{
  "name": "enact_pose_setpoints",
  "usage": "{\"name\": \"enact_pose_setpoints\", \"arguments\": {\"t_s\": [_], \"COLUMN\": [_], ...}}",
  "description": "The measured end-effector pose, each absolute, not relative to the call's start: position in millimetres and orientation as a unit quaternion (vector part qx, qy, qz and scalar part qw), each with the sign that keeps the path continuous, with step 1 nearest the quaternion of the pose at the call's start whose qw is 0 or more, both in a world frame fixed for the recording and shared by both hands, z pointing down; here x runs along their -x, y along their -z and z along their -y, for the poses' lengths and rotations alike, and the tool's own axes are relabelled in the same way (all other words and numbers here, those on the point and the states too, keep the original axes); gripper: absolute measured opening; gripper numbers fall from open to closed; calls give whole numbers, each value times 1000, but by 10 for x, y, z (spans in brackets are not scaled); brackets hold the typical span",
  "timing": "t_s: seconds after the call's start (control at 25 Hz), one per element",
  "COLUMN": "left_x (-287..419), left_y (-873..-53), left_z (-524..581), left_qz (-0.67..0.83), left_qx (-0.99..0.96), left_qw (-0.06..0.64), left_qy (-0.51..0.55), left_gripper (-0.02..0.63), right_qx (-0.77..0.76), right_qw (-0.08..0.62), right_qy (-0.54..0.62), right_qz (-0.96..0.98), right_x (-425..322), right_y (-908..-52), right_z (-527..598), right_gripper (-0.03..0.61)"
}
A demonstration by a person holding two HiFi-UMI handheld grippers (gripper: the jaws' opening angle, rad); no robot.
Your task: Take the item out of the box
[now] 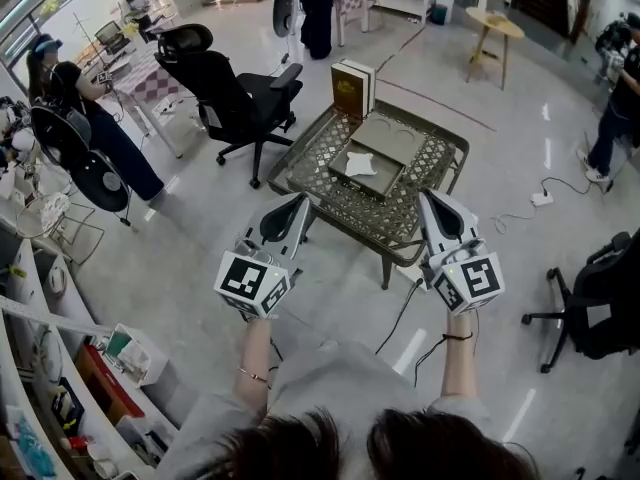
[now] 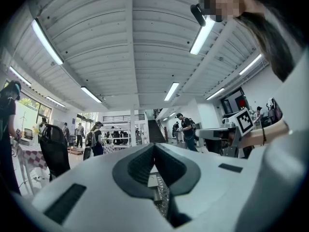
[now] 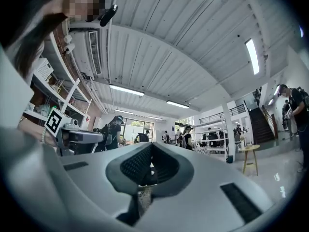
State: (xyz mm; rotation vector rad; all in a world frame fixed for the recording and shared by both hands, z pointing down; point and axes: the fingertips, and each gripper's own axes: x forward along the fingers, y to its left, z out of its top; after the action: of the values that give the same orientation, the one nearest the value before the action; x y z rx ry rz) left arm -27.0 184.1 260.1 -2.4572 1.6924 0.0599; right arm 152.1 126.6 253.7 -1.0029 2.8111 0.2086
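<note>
A flat grey box (image 1: 378,154) lies open on the low lattice table (image 1: 440,158), and a white item (image 1: 360,165) rests in its near half. A brown book-like case (image 1: 352,88) stands upright at the table's far edge. My left gripper (image 1: 300,202) hovers at the table's near left corner, short of the box. Its jaws are shut with nothing between them, and its own view shows the tips (image 2: 154,147) meeting. My right gripper (image 1: 426,198) hangs over the table's near right side, also shut and empty (image 3: 151,147). Both are raised and apart from the box.
A black office chair (image 1: 235,88) stands left of the table. A small round wooden table (image 1: 496,26) is at the far right, and another chair (image 1: 600,298) at the right edge. A cable (image 1: 400,316) runs on the floor under the table. Fans (image 1: 80,158) and people stand around.
</note>
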Motion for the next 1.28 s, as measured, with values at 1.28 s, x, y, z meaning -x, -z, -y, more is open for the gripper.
{"name": "enact_pose_setpoints", "arguments": {"t_s": [1.28], "left_x": [1277], "left_y": [-2806], "left_z": [-400], "left_qz": [-536], "left_qx": [843], "left_qw": [49], "left_qy": [-23], "left_gripper": [17], "right_qx": [371], "right_qw": [73], "right_qy": [-20], "right_qz": [-925], "right_x": [-677], "right_y": [-2798], "right_z": [161], "right_gripper": [21]}}
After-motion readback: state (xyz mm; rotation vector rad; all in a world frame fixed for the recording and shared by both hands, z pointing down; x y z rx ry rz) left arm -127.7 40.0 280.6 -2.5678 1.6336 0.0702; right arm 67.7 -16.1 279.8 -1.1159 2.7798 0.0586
